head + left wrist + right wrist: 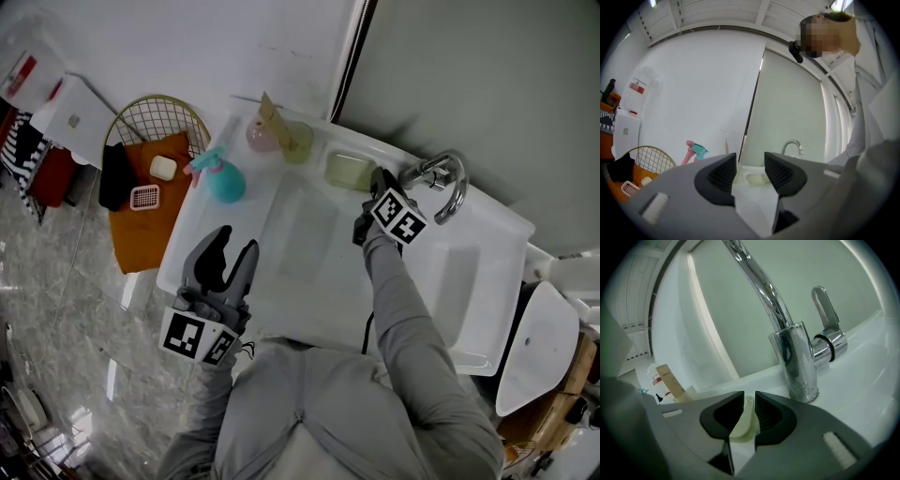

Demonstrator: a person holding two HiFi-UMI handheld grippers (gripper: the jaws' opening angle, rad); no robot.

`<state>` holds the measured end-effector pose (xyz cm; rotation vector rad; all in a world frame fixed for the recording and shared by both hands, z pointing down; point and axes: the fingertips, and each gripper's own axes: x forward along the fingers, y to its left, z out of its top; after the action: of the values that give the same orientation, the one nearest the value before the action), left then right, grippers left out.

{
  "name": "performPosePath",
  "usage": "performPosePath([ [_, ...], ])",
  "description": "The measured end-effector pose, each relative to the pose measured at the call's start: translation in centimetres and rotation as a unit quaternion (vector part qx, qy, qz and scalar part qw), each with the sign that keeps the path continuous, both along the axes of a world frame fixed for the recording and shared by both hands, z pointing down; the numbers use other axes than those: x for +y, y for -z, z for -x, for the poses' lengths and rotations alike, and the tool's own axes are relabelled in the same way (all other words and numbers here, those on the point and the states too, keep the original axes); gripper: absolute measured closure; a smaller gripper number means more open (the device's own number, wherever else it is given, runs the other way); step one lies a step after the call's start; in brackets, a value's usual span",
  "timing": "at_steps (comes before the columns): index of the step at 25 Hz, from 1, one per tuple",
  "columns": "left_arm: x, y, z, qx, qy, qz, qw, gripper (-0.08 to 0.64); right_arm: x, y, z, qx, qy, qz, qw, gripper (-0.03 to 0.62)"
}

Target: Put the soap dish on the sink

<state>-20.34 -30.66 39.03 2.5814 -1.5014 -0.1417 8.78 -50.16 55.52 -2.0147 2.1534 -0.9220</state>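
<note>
The pale green soap dish [347, 172] rests on the white sink top [300, 234] at the back, just left of the chrome faucet [446, 180]. My right gripper [373, 199] is at the dish's right end. In the right gripper view its jaws stand nearly together with the soap dish's rim [742, 431] pinched between them, and the faucet [797, 357] rises close behind. My left gripper [234, 246] hovers open over the sink top's front left, holding nothing. The left gripper view looks between its open jaws at the soap dish [754, 178] far ahead.
A teal and pink spray bottle [223, 176], a pink item [260, 134] and a cup holding a tube [294, 141] stand at the back left. A wire basket [150, 159] with orange cloth sits beyond the sink's left edge. The basin [461, 281] lies to the right.
</note>
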Motion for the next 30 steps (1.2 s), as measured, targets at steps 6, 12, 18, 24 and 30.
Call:
performPosePath([
  [6, -0.2, 0.2, -0.6, 0.0, -0.008, -0.004, 1.0, 0.359, 0.3, 2.0, 0.2, 0.004, 0.015, -0.027, 1.0, 0.517],
  [12, -0.2, 0.5, -1.5, 0.0, -0.016, -0.01, 0.9998, 0.359, 1.7, 4.6, 1.8, 0.02, 0.059, -0.053, 0.997, 0.517],
  [18, 0.0, 0.9, -2.3, 0.001, -0.021, -0.016, 0.9996, 0.358, 3.9, 6.5, 4.2, 0.028, 0.102, -0.075, 0.991, 0.517],
  [24, 0.5, 1.1, -2.6, 0.002, -0.02, -0.019, 0.9996, 0.359, 6.8, 8.7, 6.6, 0.025, 0.144, -0.102, 0.984, 0.515],
  [30, 1.3, 1.4, -3.3, 0.002, -0.022, -0.022, 0.9995, 0.359, 9.7, 11.2, 8.0, 0.018, 0.172, -0.134, 0.976, 0.515],
])
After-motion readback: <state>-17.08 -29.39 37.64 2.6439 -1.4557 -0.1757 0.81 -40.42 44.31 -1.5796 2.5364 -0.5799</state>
